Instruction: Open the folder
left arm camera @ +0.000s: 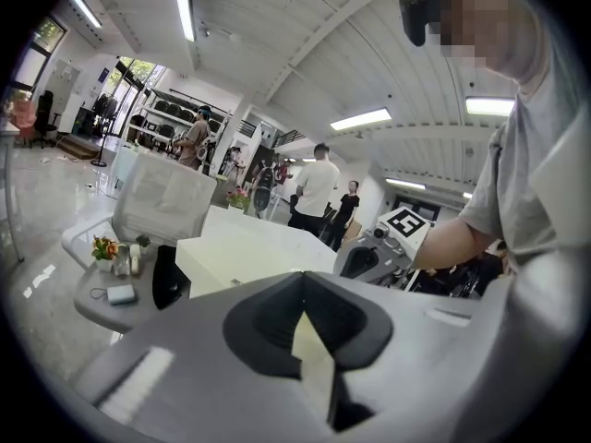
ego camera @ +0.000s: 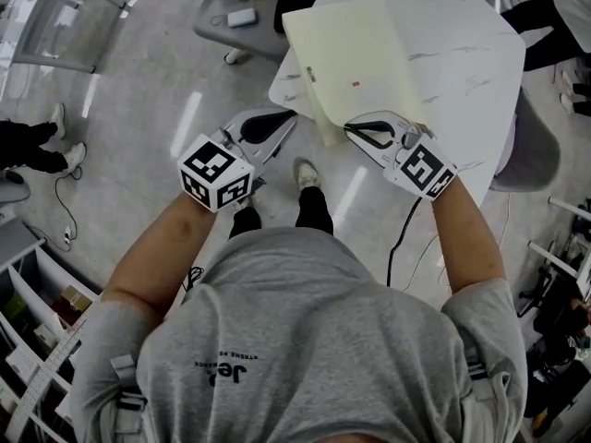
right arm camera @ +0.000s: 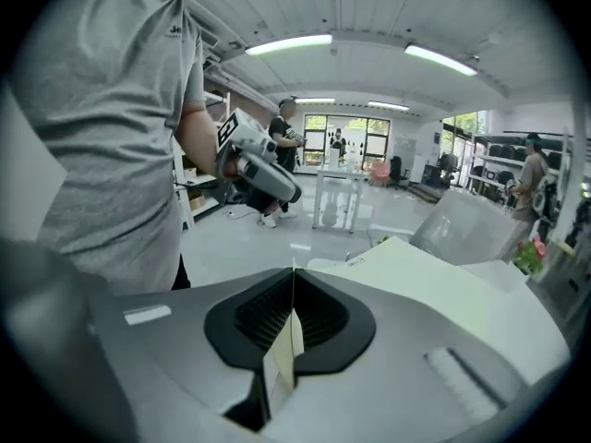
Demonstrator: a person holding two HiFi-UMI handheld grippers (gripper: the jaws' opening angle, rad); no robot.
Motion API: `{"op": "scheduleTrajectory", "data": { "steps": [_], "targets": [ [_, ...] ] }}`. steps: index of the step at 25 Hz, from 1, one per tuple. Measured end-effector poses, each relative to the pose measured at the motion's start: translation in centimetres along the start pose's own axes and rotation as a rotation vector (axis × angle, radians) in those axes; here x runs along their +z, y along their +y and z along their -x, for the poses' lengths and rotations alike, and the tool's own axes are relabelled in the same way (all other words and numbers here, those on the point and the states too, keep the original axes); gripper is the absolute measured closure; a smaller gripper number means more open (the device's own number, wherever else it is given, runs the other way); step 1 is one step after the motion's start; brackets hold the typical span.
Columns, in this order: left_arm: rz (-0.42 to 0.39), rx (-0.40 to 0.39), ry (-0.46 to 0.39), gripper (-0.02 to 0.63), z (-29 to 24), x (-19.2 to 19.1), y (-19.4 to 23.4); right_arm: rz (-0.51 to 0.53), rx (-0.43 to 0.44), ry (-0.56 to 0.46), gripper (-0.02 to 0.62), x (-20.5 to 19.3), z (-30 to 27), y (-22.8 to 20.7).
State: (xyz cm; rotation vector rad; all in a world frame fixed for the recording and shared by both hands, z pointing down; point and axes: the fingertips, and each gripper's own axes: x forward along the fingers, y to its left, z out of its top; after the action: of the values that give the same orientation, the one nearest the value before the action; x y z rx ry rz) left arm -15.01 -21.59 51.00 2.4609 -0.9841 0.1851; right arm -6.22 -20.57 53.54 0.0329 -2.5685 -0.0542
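Observation:
A cream folder (ego camera: 355,63) lies on the white marble table (ego camera: 462,72), its near edge raised off the top. My right gripper (ego camera: 351,129) is shut on that near edge; in the right gripper view a thin cream sheet (right arm camera: 286,349) stands pinched between the closed jaws of the right gripper (right arm camera: 294,317). My left gripper (ego camera: 291,118) reaches the folder's near left corner by the table's edge. In the left gripper view a cream sliver (left arm camera: 309,349) sits between the closed jaws of the left gripper (left arm camera: 305,326), and the rest of the folder (left arm camera: 249,252) spreads beyond.
A small round grey table (ego camera: 217,26) with flowers and a small device stands at the far left. A grey chair (ego camera: 531,146) is on the table's right. Shelves (ego camera: 37,312) line the lower left. Several people stand around the room.

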Motion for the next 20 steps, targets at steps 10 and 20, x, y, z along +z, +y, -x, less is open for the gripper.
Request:
{"op": "scheduleTrajectory", "data": {
  "steps": [10, 20],
  "targets": [
    [-0.008, -0.007, -0.006, 0.549, 0.0, 0.8, -0.2, -0.190, -0.129, -0.255, 0.591, 5.0, 4.7, -2.9],
    [-0.024, -0.019, -0.013, 0.549, 0.2, 1.7, -0.9, -0.463, -0.380, -0.571, 0.589, 6.3, 13.5, -7.4]
  ]
}}
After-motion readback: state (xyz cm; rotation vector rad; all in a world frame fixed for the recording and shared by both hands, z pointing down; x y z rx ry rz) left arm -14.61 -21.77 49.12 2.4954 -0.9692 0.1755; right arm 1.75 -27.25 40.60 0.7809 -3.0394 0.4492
